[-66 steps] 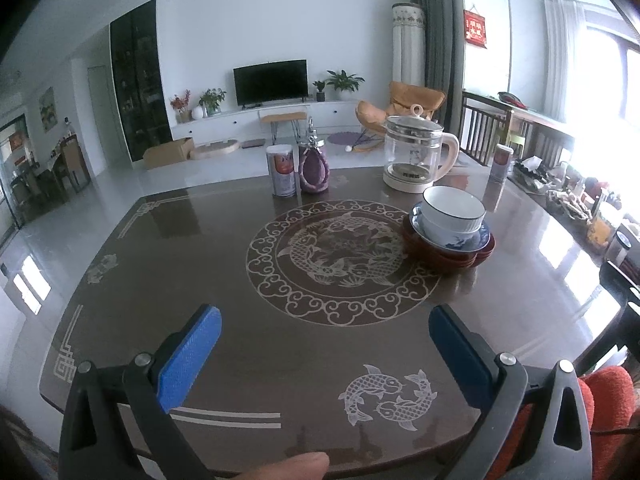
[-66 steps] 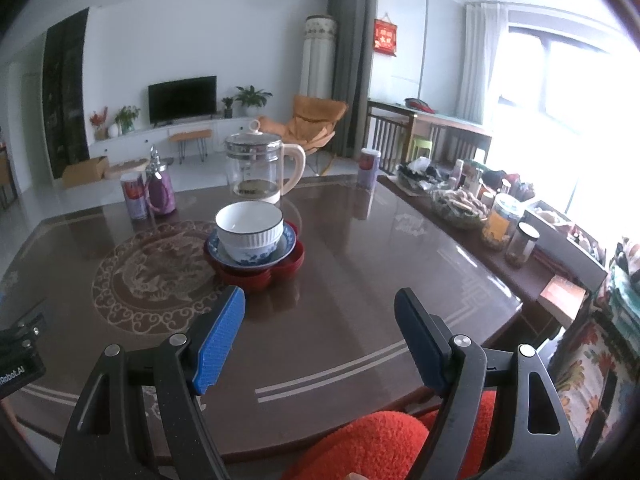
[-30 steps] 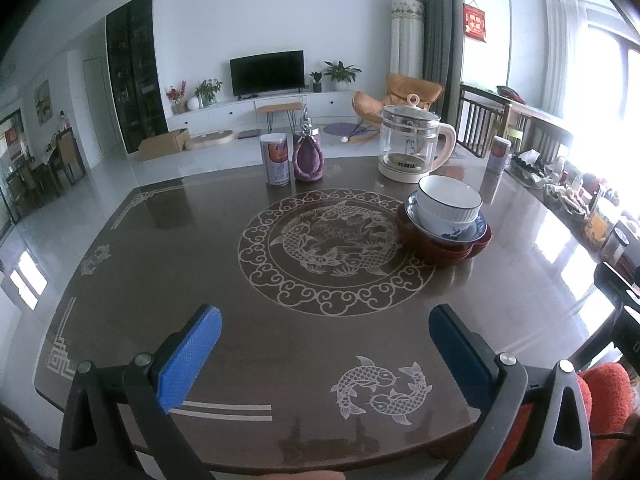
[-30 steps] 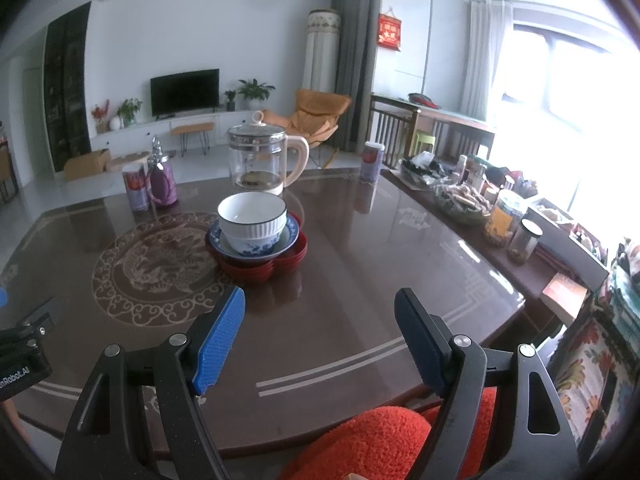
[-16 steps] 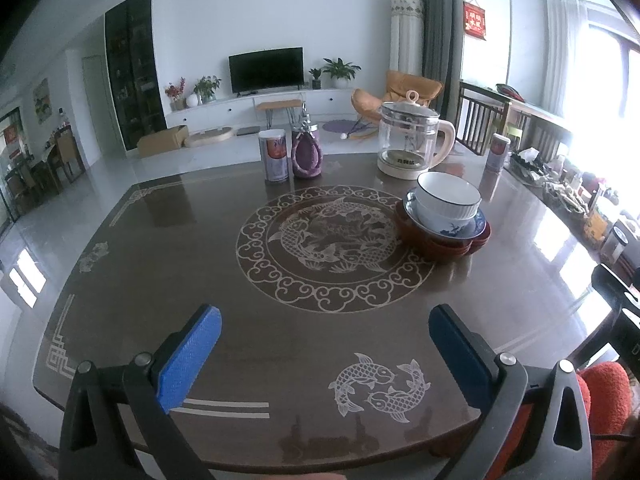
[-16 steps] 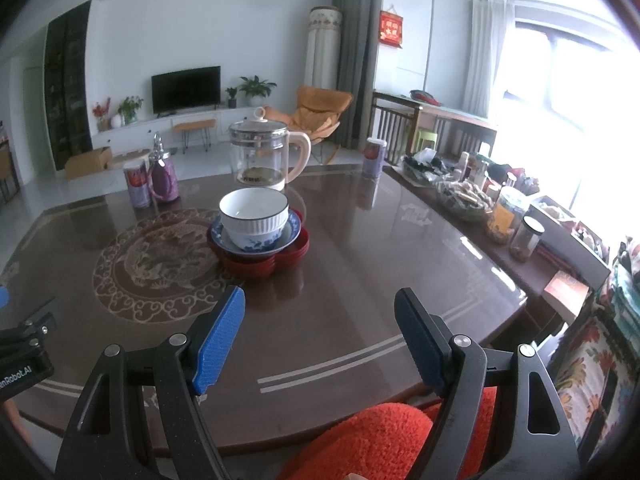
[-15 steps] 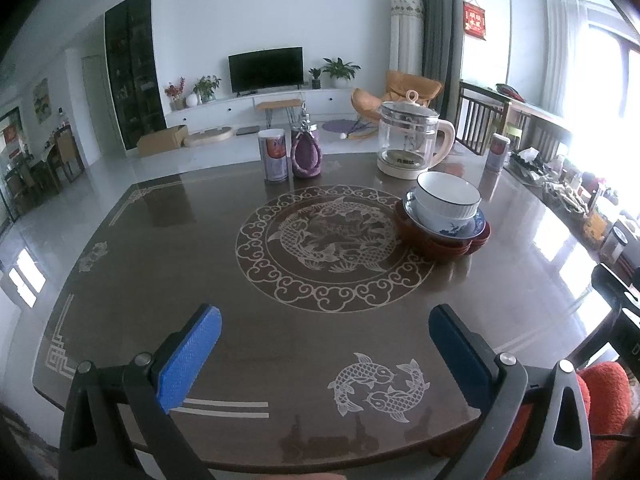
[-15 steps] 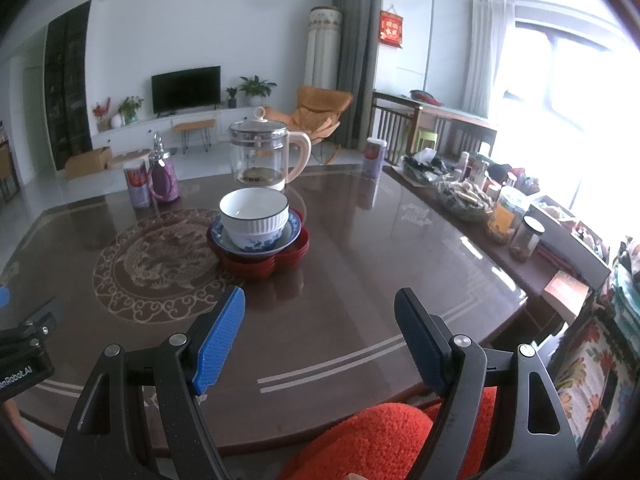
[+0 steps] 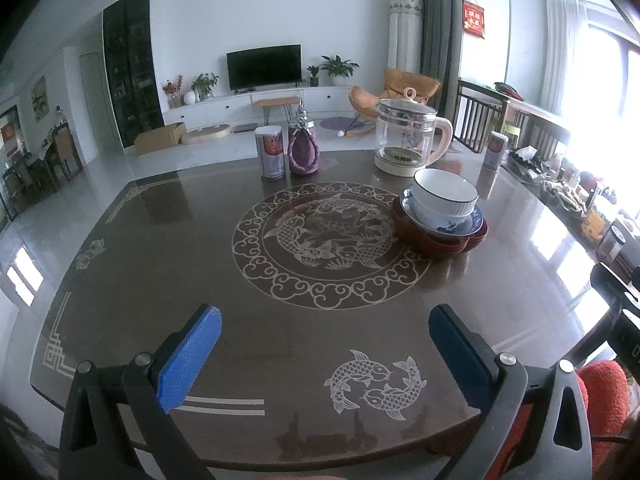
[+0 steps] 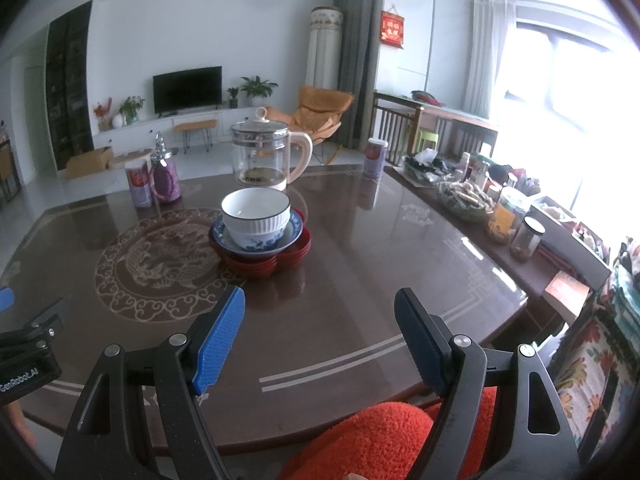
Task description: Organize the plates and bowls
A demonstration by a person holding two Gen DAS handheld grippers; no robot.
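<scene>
A wide brown counter (image 9: 160, 264) with a pale fish medallion (image 9: 320, 236) at its centre fills both views. The left tool (image 9: 324, 344) hangs above the near edge, its blue pads spread wide, holding nothing and touching nothing. The right tool (image 10: 320, 336) hangs above the near right part of the counter, jaws likewise wide apart and empty; a corner of the left tool shows at the left margin of the right wrist view.

Between both tools and the dishes lies bare polished wood, and most of the left half of the counter is also bare. The counter's right edge runs close beside a lower side table (image 10: 520, 256) crowded with jars and packets.

The dishes stand together just right of the medallion: a stack of red plates (image 10: 262, 258) at the bottom, a blue-and-white plate (image 10: 260, 242) on it, and a white bowl (image 10: 256, 212) upright on top. In the left wrist view the same stack (image 9: 440, 236) overlaps the medallion's right rim.

Behind the stack, near the far edge, stands a glass kettle (image 10: 264, 156). Left of it, side by side, are a can (image 9: 272, 154) and a purple bottle (image 9: 304, 150). A second can (image 10: 375, 158) stands at the far right corner.
</scene>
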